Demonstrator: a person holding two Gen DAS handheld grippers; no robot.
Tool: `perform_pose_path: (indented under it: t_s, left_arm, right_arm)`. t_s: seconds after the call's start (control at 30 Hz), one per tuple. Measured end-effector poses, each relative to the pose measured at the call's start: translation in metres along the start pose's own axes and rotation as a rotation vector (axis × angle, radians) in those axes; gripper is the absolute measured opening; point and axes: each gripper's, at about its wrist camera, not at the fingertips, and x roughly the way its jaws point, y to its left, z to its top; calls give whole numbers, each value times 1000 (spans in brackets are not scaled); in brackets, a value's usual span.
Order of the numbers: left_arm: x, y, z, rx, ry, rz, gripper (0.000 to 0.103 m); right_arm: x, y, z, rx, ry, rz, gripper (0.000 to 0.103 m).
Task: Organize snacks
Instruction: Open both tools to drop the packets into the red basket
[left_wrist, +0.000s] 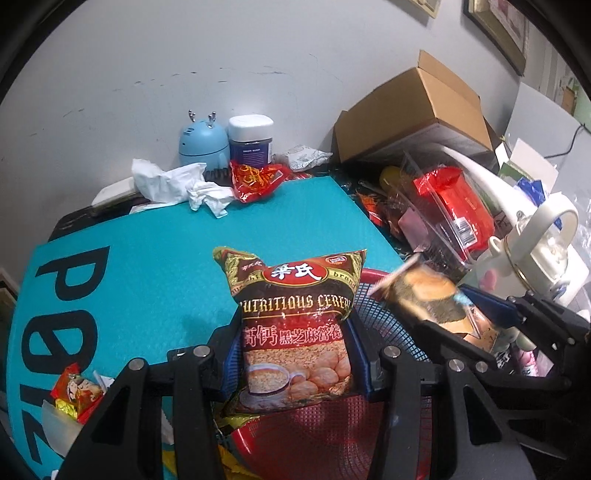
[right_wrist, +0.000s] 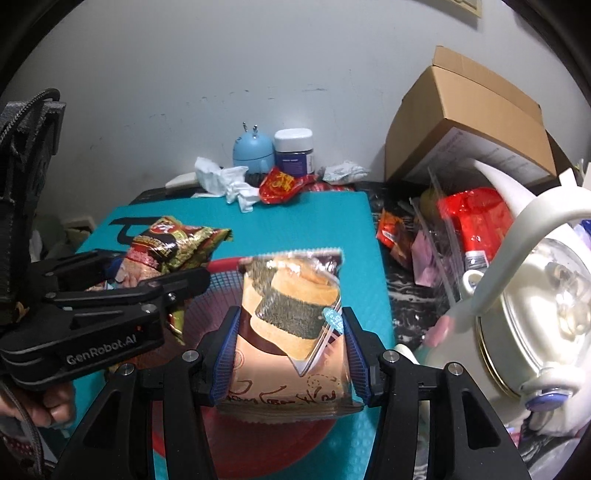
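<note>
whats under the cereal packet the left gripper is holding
Below the cereal packet lies the red mesh basket, with a gold wrapper edge showing. The packet and jaws cover the rest of the basket.

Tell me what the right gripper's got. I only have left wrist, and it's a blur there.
Observer: The right gripper is shut on a snack packet picturing a seaweed-wrapped roll; both blue pads press its sides.
Operator: Over the basket?
Observer: Looks so: the red mesh basket shows behind and beneath it.
Operator: My left grip from there?
Observer: Side-on, the left gripper clamps the cereal bag, whose crumpled top juts past the fingers.
</note>
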Motion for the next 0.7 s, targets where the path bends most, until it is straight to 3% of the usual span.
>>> perform_pose_path:
  t_s: [0.07, 0.17, 0.33, 0.7]
  left_arm:
    - [1, -2, 1, 8, 3, 14, 48]
    - [3, -2, 3, 4, 18, 39, 55]
    - [-8, -5, 7, 12, -11, 84, 59]
    - [-55, -8, 10, 7, -72, 82, 60]
  right_arm:
    - [-2, -1, 1, 6, 3, -6, 54]
    - [-7, -4, 1, 24, -5, -18, 67]
    - [-10, -4, 2, 28, 1, -40, 68]
    - [-48, 8, 9, -1, -65, -32, 68]
